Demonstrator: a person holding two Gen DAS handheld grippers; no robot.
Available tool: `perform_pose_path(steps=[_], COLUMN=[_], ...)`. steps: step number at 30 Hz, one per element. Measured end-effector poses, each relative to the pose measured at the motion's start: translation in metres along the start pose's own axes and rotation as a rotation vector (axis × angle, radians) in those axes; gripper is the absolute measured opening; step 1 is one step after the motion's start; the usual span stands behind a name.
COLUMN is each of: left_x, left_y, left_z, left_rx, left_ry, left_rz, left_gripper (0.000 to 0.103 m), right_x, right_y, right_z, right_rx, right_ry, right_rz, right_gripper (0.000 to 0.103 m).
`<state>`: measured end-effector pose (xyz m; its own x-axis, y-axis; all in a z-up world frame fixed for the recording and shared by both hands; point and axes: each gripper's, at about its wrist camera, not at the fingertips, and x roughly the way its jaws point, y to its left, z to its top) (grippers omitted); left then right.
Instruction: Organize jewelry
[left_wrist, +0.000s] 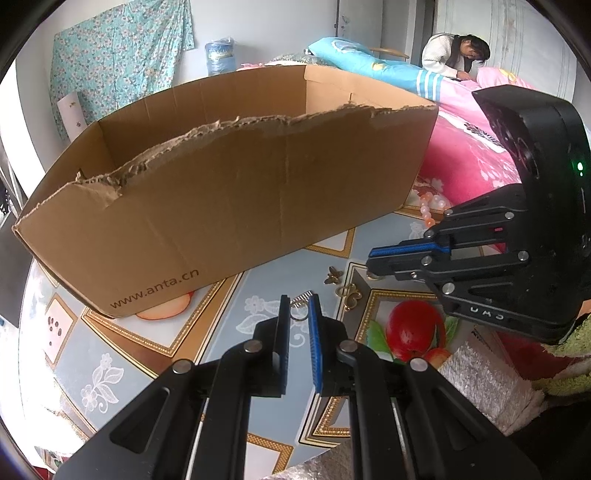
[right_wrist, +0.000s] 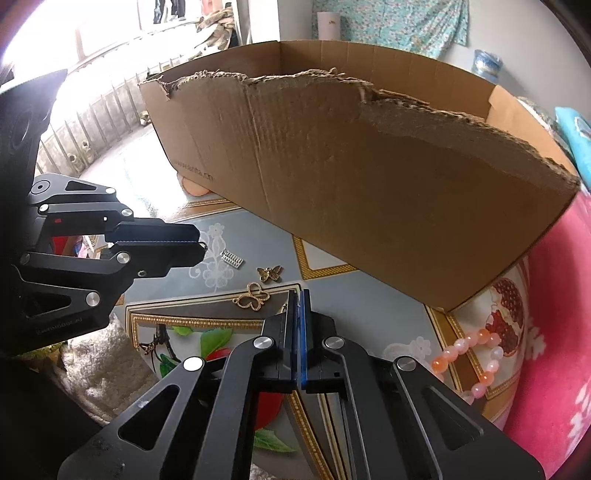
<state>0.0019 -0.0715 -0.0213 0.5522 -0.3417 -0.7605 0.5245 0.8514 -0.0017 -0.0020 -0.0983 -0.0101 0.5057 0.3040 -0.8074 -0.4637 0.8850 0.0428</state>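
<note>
A torn cardboard box (left_wrist: 229, 192) stands on the patterned table; it also shows in the right wrist view (right_wrist: 369, 177). My left gripper (left_wrist: 299, 306) is open, its jaws on either side of a silver ring with a small silver charm (left_wrist: 301, 308) that lies on the table. That charm shows beside the left fingertip in the right wrist view (right_wrist: 232, 259). My right gripper (right_wrist: 298, 299) is shut, with a small gold piece (right_wrist: 285, 307) at its tip; I cannot tell if it is held. A solid gold butterfly (right_wrist: 269, 274) and an openwork gold butterfly (right_wrist: 254, 296) lie between the grippers. A pink bead bracelet (right_wrist: 484, 354) lies right.
A pink quilt (left_wrist: 469, 147) and a person (left_wrist: 454, 55) are behind the table on the right. A fuzzy grey cloth (left_wrist: 487, 384) lies at the table's near edge. The tablecloth (left_wrist: 122, 369) has printed fruit and flowers.
</note>
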Motion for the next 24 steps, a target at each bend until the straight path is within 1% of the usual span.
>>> perform_pose_path(steps=[3, 9, 10, 13, 16, 20, 24], left_x=[0.0, -0.001, -0.001, -0.001, -0.001, 0.001, 0.002], left_y=[-0.001, -0.002, -0.002, -0.001, -0.001, -0.001, 0.0], left_z=[0.0, 0.0, 0.0, 0.0, -0.001, 0.0, 0.0], left_rx=[-0.003, 0.004, 0.004, 0.0, -0.001, -0.002, -0.005], left_ry=[-0.001, -0.004, -0.003, -0.003, -0.001, 0.004, 0.007], left_rz=[0.0, 0.001, 0.001, -0.001, -0.001, -0.001, -0.003], left_gripper=[0.009, 0.009, 0.009, 0.009, 0.009, 0.009, 0.009], right_x=[0.0, -0.007, -0.008, -0.016, -0.02, -0.019, -0.018], right_y=[-0.005, -0.009, -0.01, -0.021, -0.024, -0.022, -0.014], right_z=[-0.005, -0.01, -0.01, -0.011, -0.014, -0.019, -0.019], right_rx=[0.026, 0.074, 0.089, 0.152, 0.195, 0.227, 0.231], right_ry=[0.007, 0.007, 0.009, 0.001, -0.004, 0.007, -0.01], right_rz=[-0.017, -0.006, -0.007, 0.015, 0.016, 0.006, -0.057], right_gripper=[0.0, 0.0, 0.003, 0.005, 0.016, 0.018, 0.018])
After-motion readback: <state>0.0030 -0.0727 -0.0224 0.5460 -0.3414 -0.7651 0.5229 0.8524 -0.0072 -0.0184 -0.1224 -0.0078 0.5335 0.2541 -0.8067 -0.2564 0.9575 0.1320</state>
